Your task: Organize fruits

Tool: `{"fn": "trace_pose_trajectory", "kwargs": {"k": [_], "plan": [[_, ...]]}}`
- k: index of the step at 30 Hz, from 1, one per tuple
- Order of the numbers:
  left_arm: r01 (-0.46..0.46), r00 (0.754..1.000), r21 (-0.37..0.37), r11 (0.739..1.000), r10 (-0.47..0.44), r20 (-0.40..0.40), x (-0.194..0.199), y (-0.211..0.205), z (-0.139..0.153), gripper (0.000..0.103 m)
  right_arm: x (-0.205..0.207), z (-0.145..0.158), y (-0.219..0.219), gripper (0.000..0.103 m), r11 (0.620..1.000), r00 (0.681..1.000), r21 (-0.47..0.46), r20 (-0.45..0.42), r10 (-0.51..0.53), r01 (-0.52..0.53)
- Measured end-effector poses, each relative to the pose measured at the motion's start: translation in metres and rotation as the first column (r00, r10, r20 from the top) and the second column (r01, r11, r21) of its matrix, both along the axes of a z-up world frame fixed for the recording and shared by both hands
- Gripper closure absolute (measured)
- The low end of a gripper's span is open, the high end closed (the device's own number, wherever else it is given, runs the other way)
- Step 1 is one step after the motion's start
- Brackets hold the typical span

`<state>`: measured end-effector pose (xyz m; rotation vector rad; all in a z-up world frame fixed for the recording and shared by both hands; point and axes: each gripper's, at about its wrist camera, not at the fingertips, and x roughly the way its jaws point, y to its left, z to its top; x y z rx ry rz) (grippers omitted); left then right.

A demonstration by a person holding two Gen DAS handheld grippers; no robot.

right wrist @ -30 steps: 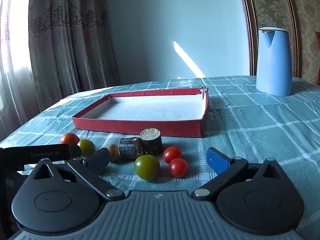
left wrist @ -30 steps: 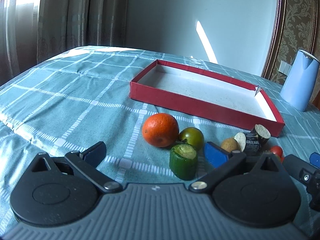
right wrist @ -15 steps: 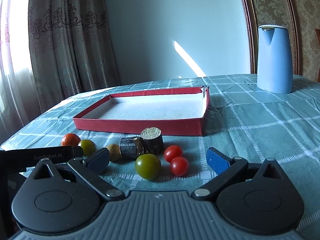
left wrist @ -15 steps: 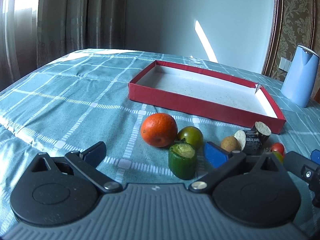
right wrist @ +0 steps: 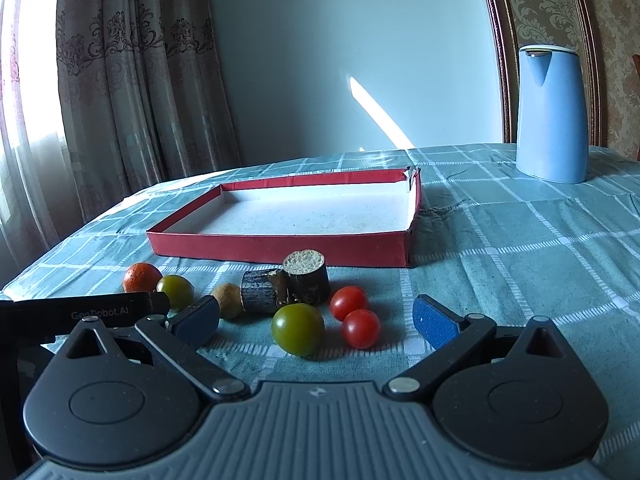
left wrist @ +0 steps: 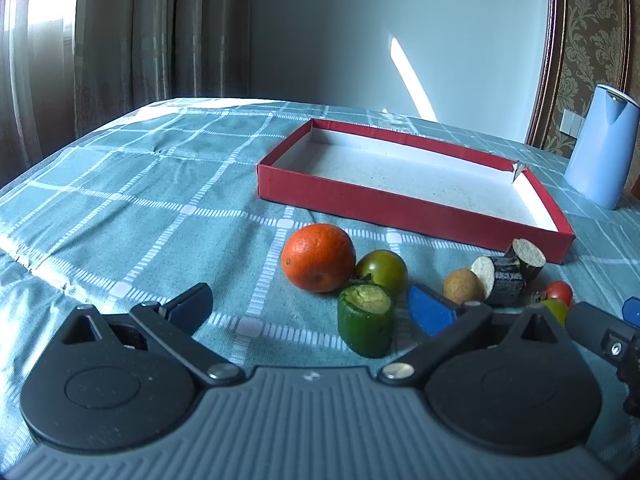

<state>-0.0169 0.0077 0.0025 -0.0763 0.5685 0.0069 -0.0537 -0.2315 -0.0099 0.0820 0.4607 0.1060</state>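
Observation:
An orange [left wrist: 318, 257], a green tomato [left wrist: 382, 271], a cut green cucumber piece [left wrist: 366, 319], a small brown fruit [left wrist: 463, 286] and two dark cut pieces [left wrist: 510, 274] lie in front of a shallow red box [left wrist: 384, 204]. My left gripper [left wrist: 310, 308] is open and empty, just short of the cucumber piece. My right gripper [right wrist: 316, 318] is open and empty; a green tomato [right wrist: 298, 329] and two red cherry tomatoes [right wrist: 354, 316] lie between its fingers. The red box [right wrist: 280, 246] holds nothing.
A blue kettle [right wrist: 551, 114] stands at the back right on the checked teal tablecloth [right wrist: 520, 232]; it also shows in the left wrist view [left wrist: 602, 146]. Curtains [right wrist: 120, 92] hang behind the table at the left. The left gripper's body [right wrist: 80, 314] shows beside the right one.
Both grippers have risen and tilted slightly; the fruits sit a little lower in both views. Nothing on the table has moved.

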Motion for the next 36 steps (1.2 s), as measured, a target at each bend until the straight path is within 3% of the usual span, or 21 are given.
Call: {"fn": "trace_pose_trajectory", "kwargs": {"k": [36], "plan": [[-0.015, 1.000, 0.018, 1.000, 0.015, 0.008, -0.0010, 0.0002, 0.0011, 0.000, -0.0095, 0.0035, -0.0033, 0.000, 1.000, 0.999, 0.011, 0.045, 0.000, 0.000]]}}
